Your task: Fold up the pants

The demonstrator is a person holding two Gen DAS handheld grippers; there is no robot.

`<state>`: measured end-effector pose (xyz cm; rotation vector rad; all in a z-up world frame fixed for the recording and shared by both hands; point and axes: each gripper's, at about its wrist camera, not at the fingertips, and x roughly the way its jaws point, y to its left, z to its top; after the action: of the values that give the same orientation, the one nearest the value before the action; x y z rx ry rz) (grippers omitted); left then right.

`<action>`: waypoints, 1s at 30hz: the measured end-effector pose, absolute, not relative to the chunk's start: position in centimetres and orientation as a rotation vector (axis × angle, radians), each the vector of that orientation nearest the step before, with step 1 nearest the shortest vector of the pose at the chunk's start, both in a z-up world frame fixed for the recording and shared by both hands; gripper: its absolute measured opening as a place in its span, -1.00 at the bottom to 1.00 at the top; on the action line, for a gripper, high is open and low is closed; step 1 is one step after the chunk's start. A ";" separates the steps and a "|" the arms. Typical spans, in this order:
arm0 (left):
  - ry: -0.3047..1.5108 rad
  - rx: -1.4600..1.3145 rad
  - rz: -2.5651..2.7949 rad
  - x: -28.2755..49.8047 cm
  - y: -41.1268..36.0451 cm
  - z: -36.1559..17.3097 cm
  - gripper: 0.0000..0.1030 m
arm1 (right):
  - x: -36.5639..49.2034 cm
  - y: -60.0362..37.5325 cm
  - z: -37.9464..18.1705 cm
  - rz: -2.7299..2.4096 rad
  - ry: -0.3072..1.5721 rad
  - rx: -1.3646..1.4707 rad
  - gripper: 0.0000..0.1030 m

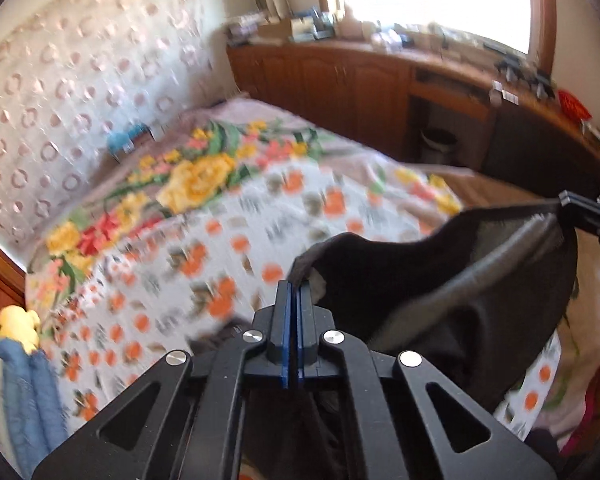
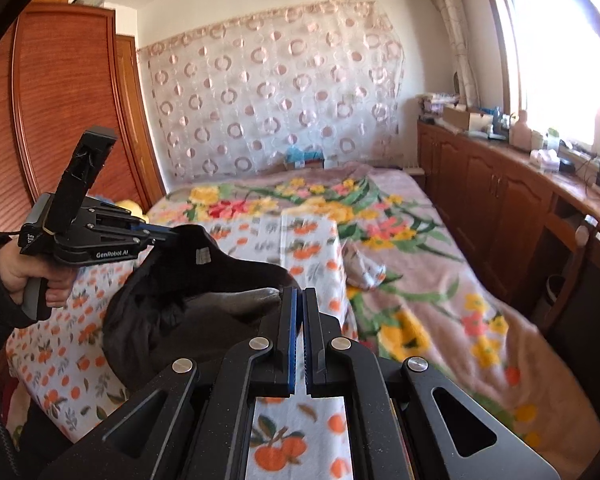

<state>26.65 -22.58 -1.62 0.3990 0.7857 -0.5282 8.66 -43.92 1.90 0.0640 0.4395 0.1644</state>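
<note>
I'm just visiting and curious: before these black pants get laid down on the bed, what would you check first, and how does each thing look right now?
1. Left tongs closed on the pants' edge: ok, cloth is pinched at the tips.
2. Right tongs closed on the pants: ok, the cloth's edge runs into the shut tips.
3. Pants lifted off the bed: ok, they hang slack between both tongs.
4. Cloth spread flat: not ok, it sags and bunches in the middle.
5. Landing spot on the orange-print sheet: ok, the part in view has nothing lying on it.
6. Pant legs hanging straight: cannot tell, the lower part is hidden.
</note>
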 end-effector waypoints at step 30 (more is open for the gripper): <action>0.760 0.162 -0.271 28.9 -2.7 -0.9 -0.86 | 14.6 -24.3 2.0 0.548 0.576 -0.088 -0.95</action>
<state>28.90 -2.71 -0.87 0.1618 0.7605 -0.2712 14.60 -24.27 1.99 -0.0877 0.5758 0.5478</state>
